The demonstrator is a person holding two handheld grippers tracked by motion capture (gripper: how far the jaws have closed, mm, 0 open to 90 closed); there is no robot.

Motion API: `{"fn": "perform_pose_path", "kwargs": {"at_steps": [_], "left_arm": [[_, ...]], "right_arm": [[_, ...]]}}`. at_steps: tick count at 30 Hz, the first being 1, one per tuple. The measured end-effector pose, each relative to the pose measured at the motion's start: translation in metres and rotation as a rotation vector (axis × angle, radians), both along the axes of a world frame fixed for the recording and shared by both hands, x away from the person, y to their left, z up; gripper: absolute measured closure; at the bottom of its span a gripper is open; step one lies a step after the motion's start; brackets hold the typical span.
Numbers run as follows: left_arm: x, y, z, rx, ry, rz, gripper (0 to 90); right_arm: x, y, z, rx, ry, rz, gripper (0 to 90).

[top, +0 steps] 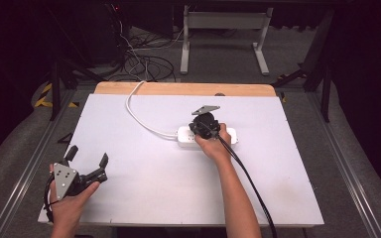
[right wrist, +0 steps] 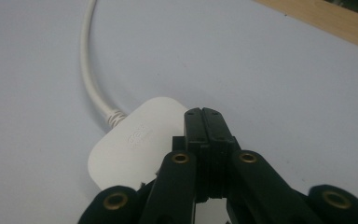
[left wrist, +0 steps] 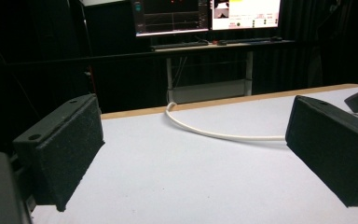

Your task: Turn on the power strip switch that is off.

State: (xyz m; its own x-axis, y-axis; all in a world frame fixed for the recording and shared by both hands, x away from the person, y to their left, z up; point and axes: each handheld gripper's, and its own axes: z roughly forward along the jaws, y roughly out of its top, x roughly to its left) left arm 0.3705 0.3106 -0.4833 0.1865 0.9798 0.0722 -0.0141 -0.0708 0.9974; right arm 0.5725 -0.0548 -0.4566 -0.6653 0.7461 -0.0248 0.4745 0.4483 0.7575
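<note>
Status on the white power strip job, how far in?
Done: nothing visibly finished. In hand: the right gripper, jaws closed together, is down on the white plastic power strip near its white cord; whether it pinches anything is hidden. Left: the left gripper sits open, idle, at the white table's near corner.

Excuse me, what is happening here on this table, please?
A person works at a white table with a gripper in each hand. The right gripper is over a white power strip, its jaws pressed shut together above the end where the white cord enters. Whether they touch the strip, I cannot tell. The left gripper waits at the near left corner, jaws wide open, holding nothing.
</note>
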Motion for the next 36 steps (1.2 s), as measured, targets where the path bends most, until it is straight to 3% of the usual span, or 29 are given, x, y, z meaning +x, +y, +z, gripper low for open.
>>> {"fn": "perform_pose_path", "kwargs": {"at_steps": [3,10,13,14,19,23,36], "left_arm": [[0.000,0.000,0.000,0.002,0.001,-0.001,4.8],[-0.001,0.001,0.000,0.002,-0.002,0.003,4.8],[-0.002,0.002,0.000,0.000,-0.004,0.004,4.8],[-0.002,0.002,0.000,-0.002,-0.001,0.005,4.8],[0.000,0.002,-0.001,-0.002,0.003,0.004,4.8],[0.001,-0.001,-0.001,0.004,0.006,-0.006,4.8],[-0.001,0.001,-0.001,0.000,0.003,0.001,4.8]], "right_arm": [[0.001,0.002,-0.002,0.007,0.001,-0.005,90.0],[0.002,0.006,0.001,-0.031,0.017,-0.021,90.0],[0.003,0.004,0.001,-0.077,0.004,-0.055,90.0],[0.003,0.001,0.001,-0.057,0.021,-0.050,90.0],[0.001,0.003,0.002,-0.100,-0.009,-0.022,90.0],[0.000,0.004,0.002,-0.048,-0.024,-0.006,90.0],[-0.002,0.012,0.002,-0.086,0.002,-0.024,90.0]]}}
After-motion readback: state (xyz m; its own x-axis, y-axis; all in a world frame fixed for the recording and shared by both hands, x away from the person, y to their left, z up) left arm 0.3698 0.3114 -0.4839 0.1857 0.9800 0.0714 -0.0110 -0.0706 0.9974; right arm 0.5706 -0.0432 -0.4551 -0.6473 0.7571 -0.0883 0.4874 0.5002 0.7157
